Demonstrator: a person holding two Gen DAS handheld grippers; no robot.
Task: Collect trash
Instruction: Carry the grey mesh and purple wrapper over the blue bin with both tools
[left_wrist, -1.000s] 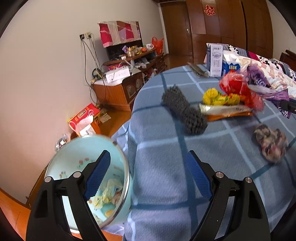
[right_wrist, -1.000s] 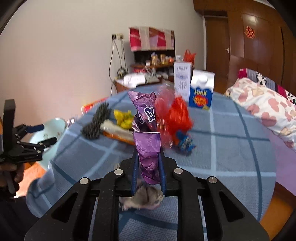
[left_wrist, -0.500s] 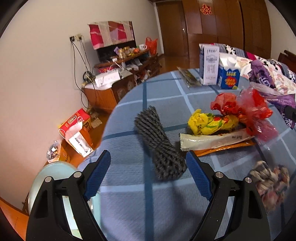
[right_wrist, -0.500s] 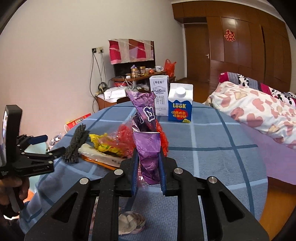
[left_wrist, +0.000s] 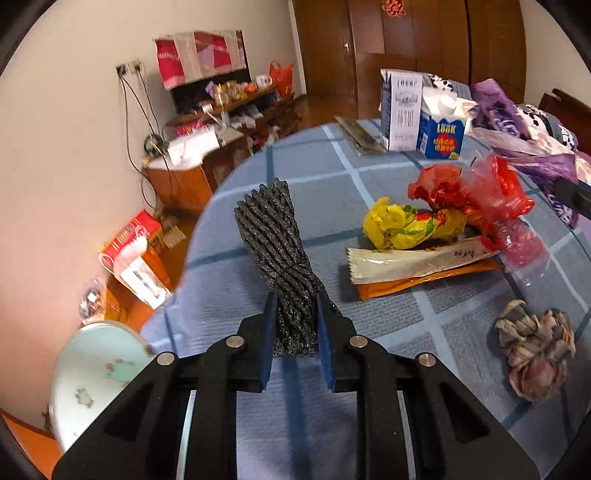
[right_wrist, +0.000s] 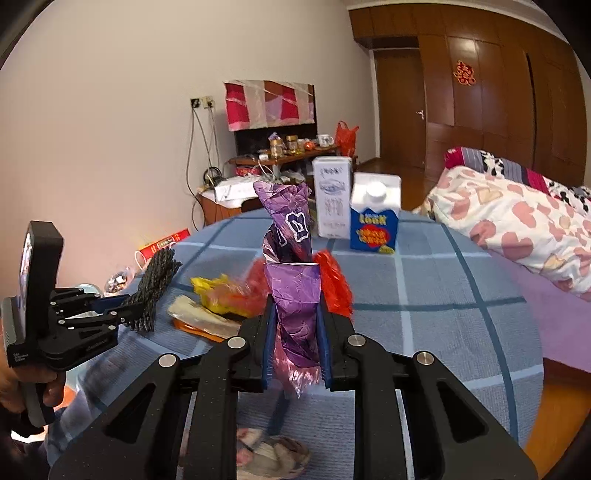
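Note:
My left gripper (left_wrist: 294, 314) is shut on the near end of a dark grey twisted foam bundle (left_wrist: 275, 240) lying on the blue checked table (left_wrist: 314, 173). It also shows in the right wrist view (right_wrist: 127, 315), holding the bundle (right_wrist: 155, 284). My right gripper (right_wrist: 294, 314) is shut on a crumpled purple wrapper (right_wrist: 291, 258), held upright above the table. The purple wrapper (left_wrist: 543, 166) shows at the right edge of the left wrist view. A pale green trash bin (left_wrist: 96, 373) stands on the floor at the table's left.
On the table lie a yellow wrapper (left_wrist: 406, 225), a red plastic bag (left_wrist: 491, 199), a cream and orange packet (left_wrist: 417, 262), a crumpled brownish wad (left_wrist: 532, 343) and two cartons (left_wrist: 421, 114). A bed with a heart-print quilt (right_wrist: 517, 218) is at right.
My left gripper swung from over the bin to the table, moved up to the grey bundle and closed on it. My right gripper rose with the purple wrapper still held.

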